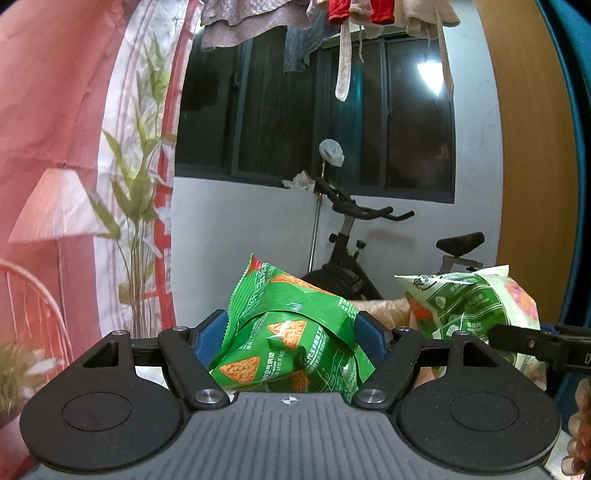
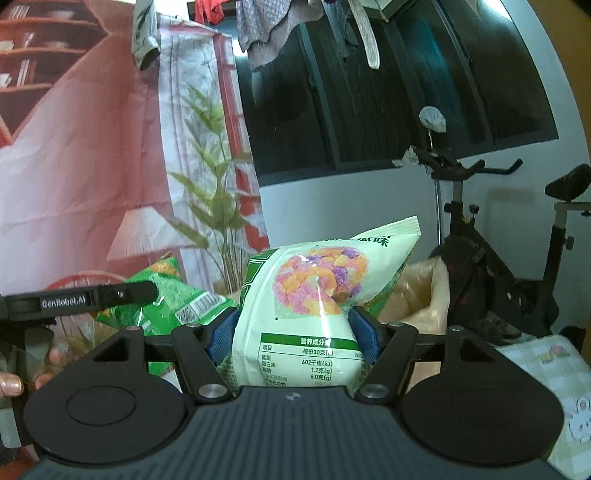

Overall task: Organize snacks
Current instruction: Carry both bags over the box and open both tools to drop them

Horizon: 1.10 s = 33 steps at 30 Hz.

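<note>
up in the air, clear of any surface i can see, both bags hang in front of a room full of snags. biggest hazard behind them is the exercise bike, its handlebars and seat poking out near my carry path; a swing to the right could catch a bag corner on them. overhead, the hanging laundry droops low, so lifting higher risks brushing a strap.

my right tool is clamped on the pale puffed-snack bag, pinching it low near the nutrition panel; most of the bag stands above the pads, top-heavy, so i judge it may flop over or slide out if i tilt.

my left tool grips the green chip bag, crumpled and folded between the blue pads. slick foil under a creased grip may creep loose, and squeezing harder would crush the chips. both bags ride just beside each other, so they could collide.
</note>
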{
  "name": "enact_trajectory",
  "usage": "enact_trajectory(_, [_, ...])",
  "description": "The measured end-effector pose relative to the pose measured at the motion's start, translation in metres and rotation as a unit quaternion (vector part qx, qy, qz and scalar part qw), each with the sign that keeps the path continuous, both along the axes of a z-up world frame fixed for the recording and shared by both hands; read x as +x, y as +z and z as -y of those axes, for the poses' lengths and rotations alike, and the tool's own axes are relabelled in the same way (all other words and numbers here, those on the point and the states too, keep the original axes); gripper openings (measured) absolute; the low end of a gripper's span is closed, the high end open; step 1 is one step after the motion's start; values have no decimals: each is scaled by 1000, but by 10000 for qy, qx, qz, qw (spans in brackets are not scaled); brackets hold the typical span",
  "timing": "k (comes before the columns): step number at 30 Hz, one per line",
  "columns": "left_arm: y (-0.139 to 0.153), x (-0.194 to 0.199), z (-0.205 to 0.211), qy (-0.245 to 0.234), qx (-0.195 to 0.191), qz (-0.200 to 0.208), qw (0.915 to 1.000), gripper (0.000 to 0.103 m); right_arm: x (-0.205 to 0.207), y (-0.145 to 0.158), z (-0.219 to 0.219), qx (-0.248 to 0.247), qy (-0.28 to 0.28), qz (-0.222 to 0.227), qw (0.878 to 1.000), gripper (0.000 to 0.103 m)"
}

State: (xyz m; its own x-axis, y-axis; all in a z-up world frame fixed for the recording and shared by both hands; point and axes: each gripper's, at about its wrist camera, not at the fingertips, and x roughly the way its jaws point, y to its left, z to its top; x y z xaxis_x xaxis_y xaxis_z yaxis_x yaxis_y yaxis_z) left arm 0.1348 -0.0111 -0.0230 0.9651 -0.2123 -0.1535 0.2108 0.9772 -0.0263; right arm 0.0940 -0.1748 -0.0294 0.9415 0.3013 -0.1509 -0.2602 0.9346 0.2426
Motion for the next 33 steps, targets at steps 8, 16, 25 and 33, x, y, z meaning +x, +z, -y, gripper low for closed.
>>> enact_trajectory(8, [20,29,11,15,132,172,9998,77,28,27,12,-150,-88,244,9995,68])
enact_trajectory(16, [33,88,25,117,158,-67,9998,77,80,39,20,-377,-318,242,9985,68])
enact_trajectory(25, [25,149,42,201,384,-432,9981,77,152,35,21,-812,-418,-24,9958,67])
enact_trajectory(33, [3,176,43,60,375,-709,9968,78,190,1,14,-1073,-182,-668,9918,68])
